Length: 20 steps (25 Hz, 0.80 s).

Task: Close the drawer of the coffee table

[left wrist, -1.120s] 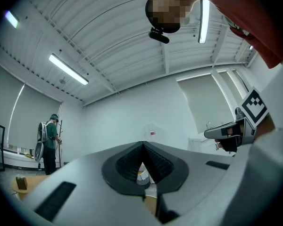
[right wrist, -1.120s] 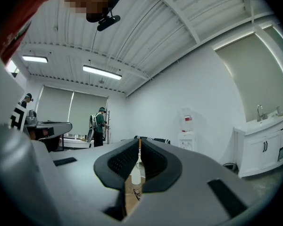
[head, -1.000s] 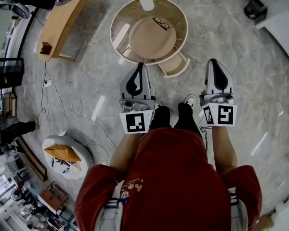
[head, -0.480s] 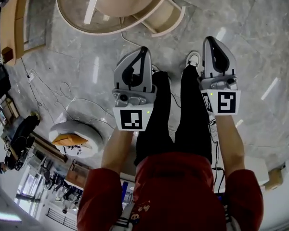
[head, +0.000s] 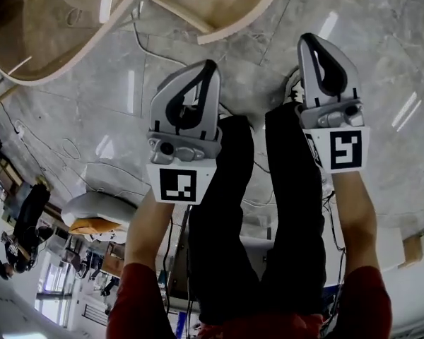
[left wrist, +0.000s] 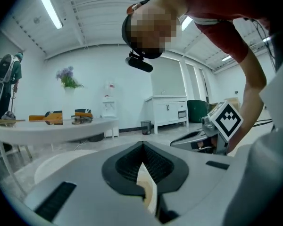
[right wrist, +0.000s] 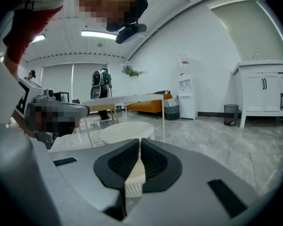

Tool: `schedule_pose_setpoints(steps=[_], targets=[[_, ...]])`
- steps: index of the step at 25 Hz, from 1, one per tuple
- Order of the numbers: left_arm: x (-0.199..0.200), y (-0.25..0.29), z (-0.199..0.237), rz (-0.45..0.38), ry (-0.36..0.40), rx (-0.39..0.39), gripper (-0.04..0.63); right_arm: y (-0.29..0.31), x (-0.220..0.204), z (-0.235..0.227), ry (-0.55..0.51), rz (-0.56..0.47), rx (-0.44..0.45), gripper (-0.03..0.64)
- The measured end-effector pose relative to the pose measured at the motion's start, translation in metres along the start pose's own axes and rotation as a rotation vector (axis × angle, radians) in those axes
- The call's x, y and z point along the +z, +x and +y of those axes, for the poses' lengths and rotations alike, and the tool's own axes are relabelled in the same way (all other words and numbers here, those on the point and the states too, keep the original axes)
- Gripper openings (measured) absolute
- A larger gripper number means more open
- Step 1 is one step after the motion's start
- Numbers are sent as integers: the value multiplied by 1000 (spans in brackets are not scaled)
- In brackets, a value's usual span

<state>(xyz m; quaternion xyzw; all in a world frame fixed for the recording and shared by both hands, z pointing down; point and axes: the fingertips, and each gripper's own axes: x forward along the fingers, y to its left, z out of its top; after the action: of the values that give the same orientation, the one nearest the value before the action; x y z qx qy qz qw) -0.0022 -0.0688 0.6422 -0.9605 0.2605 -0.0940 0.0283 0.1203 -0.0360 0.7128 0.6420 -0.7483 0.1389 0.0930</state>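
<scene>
Drawer [head: 219, 6] projects open from the counter [head: 71, 51], ahead of both tools, untouched; left tool [head: 209, 66] and right tool [head: 308, 41] pinched together, empty; closing push apparently not yet begun.

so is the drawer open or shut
open: in the head view the drawer juts out past the rim of the table, its inside showing
</scene>
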Motion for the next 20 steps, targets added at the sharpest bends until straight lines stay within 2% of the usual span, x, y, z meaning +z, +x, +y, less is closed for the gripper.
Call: schedule_pose_setpoints(steps=[2, 8, 12, 15, 20], targets=[[-36, 0, 4, -7, -3, 18, 12, 12, -30, 1, -17, -8, 14, 28], [-120, -19, 33, -87, -15, 159, 12, 48, -102, 3, -51, -84, 43, 28], [-159, -29, 48, -129, 20, 241, 12, 62, -137, 6, -61, -123, 49, 28], [-187, -37, 63, -133, 22, 317, 12, 62, -162, 12, -45, -100, 46, 29], [-221, -42, 74, -110, 47, 340, 12, 65, -178, 14, -21, -92, 38, 29]])
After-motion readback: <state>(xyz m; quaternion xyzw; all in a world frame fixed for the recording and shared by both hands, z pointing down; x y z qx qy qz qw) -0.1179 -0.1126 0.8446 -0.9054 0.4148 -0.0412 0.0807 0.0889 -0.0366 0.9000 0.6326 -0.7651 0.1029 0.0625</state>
